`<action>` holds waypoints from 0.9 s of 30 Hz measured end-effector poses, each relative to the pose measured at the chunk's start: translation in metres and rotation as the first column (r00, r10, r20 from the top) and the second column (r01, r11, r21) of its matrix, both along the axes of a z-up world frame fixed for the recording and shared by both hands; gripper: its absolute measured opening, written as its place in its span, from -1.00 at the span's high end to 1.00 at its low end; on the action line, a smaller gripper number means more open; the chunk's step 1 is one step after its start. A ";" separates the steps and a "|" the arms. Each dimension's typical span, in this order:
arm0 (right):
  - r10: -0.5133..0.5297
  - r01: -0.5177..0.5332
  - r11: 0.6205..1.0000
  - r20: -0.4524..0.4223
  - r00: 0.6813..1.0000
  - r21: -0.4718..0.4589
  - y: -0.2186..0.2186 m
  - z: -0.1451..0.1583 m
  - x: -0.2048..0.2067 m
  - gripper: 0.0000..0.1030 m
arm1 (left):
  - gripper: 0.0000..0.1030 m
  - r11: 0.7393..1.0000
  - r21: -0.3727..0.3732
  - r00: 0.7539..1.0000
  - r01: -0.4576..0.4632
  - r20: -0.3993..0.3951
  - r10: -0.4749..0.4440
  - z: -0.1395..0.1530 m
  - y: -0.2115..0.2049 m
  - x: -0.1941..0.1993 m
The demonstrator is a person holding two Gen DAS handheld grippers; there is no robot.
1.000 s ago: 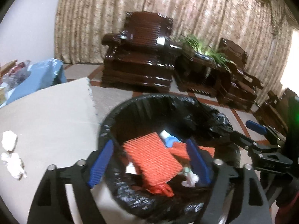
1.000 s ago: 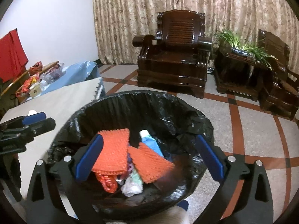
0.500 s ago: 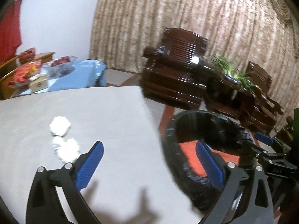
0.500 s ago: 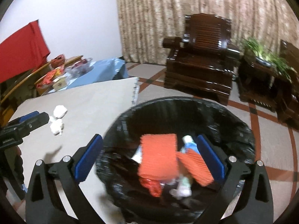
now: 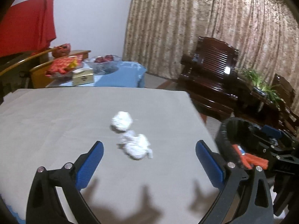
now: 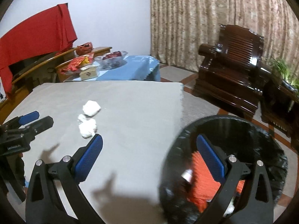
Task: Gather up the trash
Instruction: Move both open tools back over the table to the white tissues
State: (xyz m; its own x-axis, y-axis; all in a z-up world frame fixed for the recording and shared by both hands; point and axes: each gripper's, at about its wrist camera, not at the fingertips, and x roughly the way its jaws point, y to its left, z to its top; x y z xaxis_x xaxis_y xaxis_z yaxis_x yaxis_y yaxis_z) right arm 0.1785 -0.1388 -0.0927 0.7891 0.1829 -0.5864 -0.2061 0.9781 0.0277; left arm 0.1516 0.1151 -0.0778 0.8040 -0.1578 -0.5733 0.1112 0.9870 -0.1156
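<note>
Both grippers spread wide and empty above the grey table.

The left gripper (image 5: 149, 160) has just been opening, with nothing between its jaws; the crumpled white tissues (image 5: 130, 136) lie on the table (image 5: 56, 121) just beyond its fingertips. The right gripper (image 6: 149, 155) is also spread, one finger over the table, the other over the black-lined trash bin (image 6: 261, 136), which holds orange foam netting (image 6: 201, 192).

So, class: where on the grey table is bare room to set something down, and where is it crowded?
Bare: the grey table from the tissue wads across to its edge by the trash bin, and its far strip. Crowded: the blue-cloth table behind it.
</note>
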 end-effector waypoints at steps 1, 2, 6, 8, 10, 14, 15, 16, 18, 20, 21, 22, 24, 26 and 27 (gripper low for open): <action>0.010 -0.010 1.000 0.004 1.000 0.001 0.009 -0.001 0.003 -0.90 | -0.88 1.000 0.003 1.000 -0.012 0.000 0.012 -0.002 0.008 0.000; 0.019 -0.019 1.000 0.003 1.000 0.001 0.014 -0.003 0.005 -0.90 | -0.88 1.000 0.003 1.000 -0.023 0.000 0.023 -0.003 0.014 0.001; 0.064 -0.064 0.998 -0.006 0.998 0.007 0.045 -0.012 0.021 -0.90 | -0.88 0.997 0.009 0.997 -0.071 -0.010 0.071 -0.013 0.042 0.006; 0.079 -0.078 0.997 -0.020 0.997 0.019 0.056 -0.019 0.029 -0.90 | -0.88 0.996 0.008 0.996 -0.089 -0.017 0.089 -0.019 0.054 0.008; 0.092 -0.090 0.995 -0.039 0.995 0.033 0.068 -0.027 0.038 -0.90 | -0.88 0.994 0.012 0.994 -0.105 -0.025 0.105 -0.025 0.065 0.010; 0.118 -0.117 0.993 -0.068 0.991 0.025 0.093 -0.045 0.053 -0.90 | -0.88 0.991 0.018 0.990 -0.134 -0.044 0.135 -0.038 0.085 0.015; 0.131 -0.130 0.991 -0.078 0.988 0.021 0.101 -0.050 0.058 -0.90 | -0.88 0.990 0.016 0.989 -0.140 -0.049 0.141 -0.041 0.089 0.016; 0.138 -0.137 0.990 -0.084 0.987 0.019 0.106 -0.053 0.061 -0.90 | -0.88 0.989 0.015 0.987 -0.148 -0.055 0.149 -0.043 0.094 0.018; 0.151 -0.151 0.989 -0.095 0.984 0.012 0.117 -0.060 0.069 -0.90 | -0.88 0.987 0.014 0.985 -0.159 -0.063 0.160 -0.048 0.101 0.021; 0.162 -0.162 0.987 -0.112 0.980 0.011 0.130 -0.066 0.079 -0.90 | -0.88 0.985 0.018 0.983 -0.171 -0.071 0.171 -0.052 0.108 0.025; 0.169 -0.168 0.986 -0.120 0.978 0.014 0.135 -0.069 0.084 -0.90 | -0.88 0.984 0.020 0.981 -0.177 -0.076 0.178 -0.055 0.112 0.027; 0.175 -0.175 0.984 -0.130 0.976 0.016 0.142 -0.072 0.089 -0.90 | -0.88 0.983 0.020 0.980 -0.181 -0.080 0.182 -0.056 0.115 0.027; 0.187 -0.188 0.982 -0.146 0.971 0.012 0.155 -0.079 0.096 -0.90 | -0.88 0.982 0.020 0.978 -0.189 -0.088 0.190 -0.059 0.120 0.028; 0.192 -0.194 0.981 -0.158 0.969 0.006 0.163 -0.084 0.102 -0.90 | -0.88 0.980 0.019 0.975 -0.199 -0.094 0.200 -0.061 0.126 0.030; 0.195 -0.197 0.980 -0.165 0.967 0.003 0.168 -0.087 0.105 -0.90 | -0.88 0.979 0.019 0.974 -0.203 -0.096 0.204 -0.062 0.128 0.030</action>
State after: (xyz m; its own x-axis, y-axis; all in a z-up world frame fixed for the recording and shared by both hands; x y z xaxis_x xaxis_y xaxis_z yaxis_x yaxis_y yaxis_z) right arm 0.2833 0.0291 -0.1793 0.6318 0.3156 -0.7080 -0.3874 0.9197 0.0643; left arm 0.1818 0.2433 -0.1402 0.7591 0.0088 -0.6509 -0.1030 0.9889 -0.1067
